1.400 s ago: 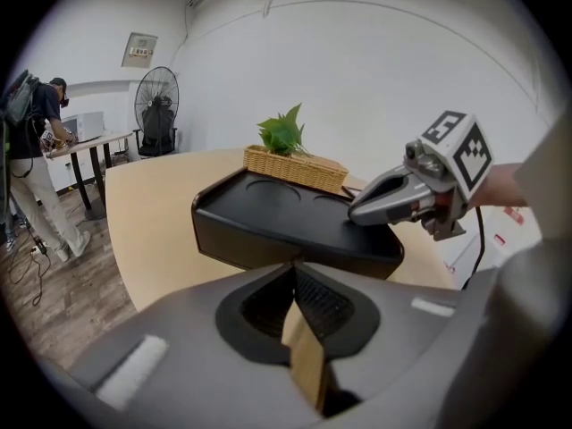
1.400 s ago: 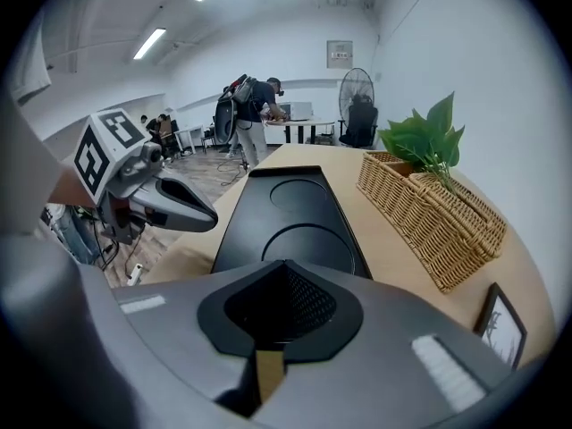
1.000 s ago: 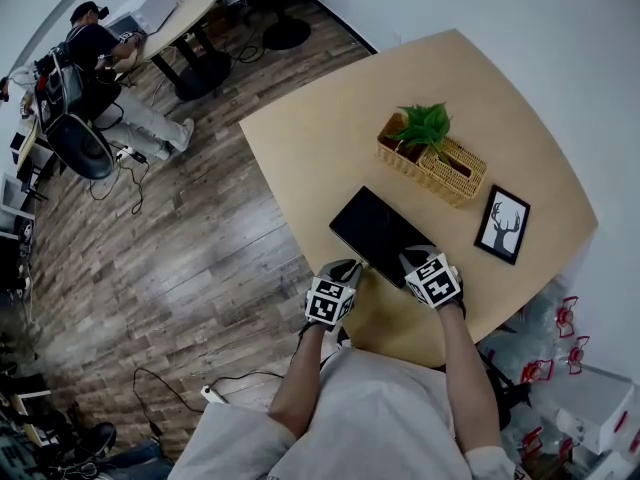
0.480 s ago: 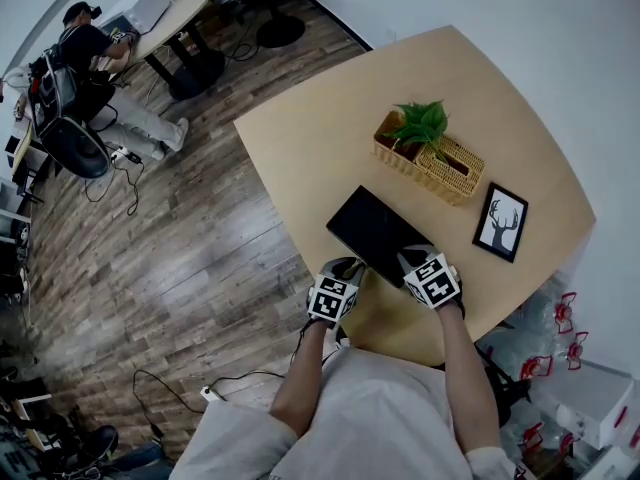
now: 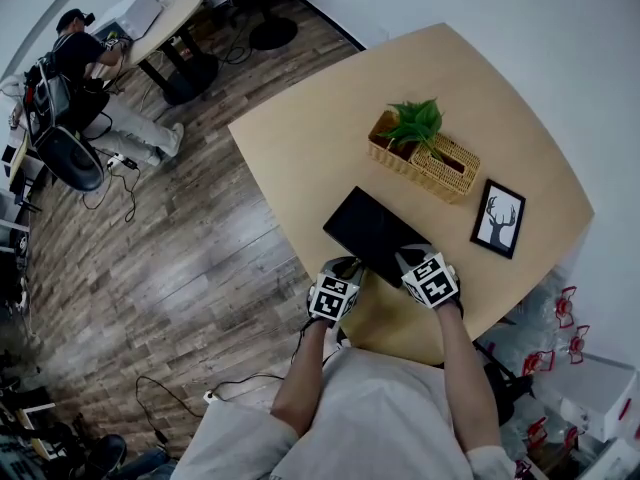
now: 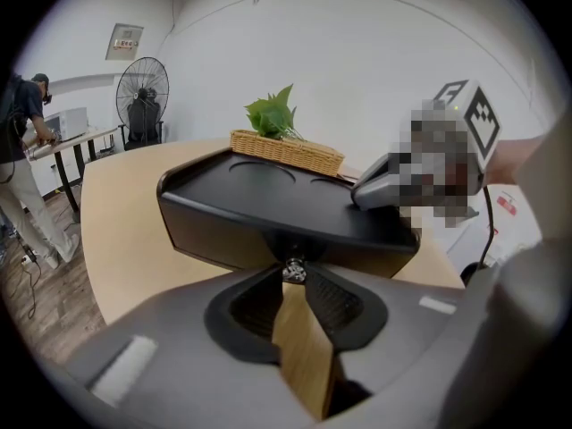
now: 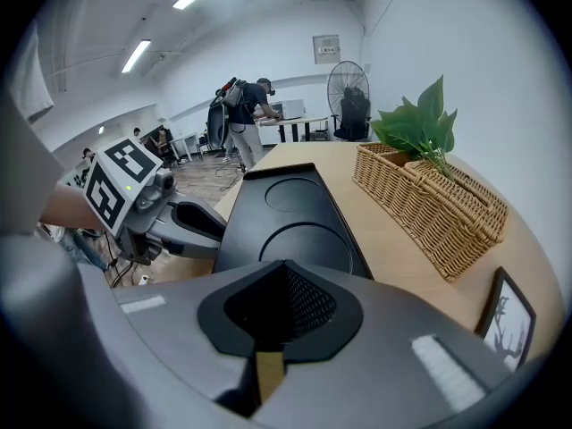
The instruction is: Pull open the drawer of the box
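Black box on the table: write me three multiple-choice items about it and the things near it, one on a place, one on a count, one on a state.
1. Where does the wicker basket stand relative to the black box?
A. On top of it
B. On the floor under it
C. On the table, on the box's far side from the person

2. How many round recesses show in the box's top?
A. Two
B. One
C. Four

3. What state is the left gripper in?
A. Open, clear of the box
B. Shut on the small knob at the box's front
C. Shut on a leaf

Answers: C, since the head view shows the basket on the table past the box; A, since the right gripper view shows two circles in a row; B, since the left gripper view shows the jaws closed round the knob.
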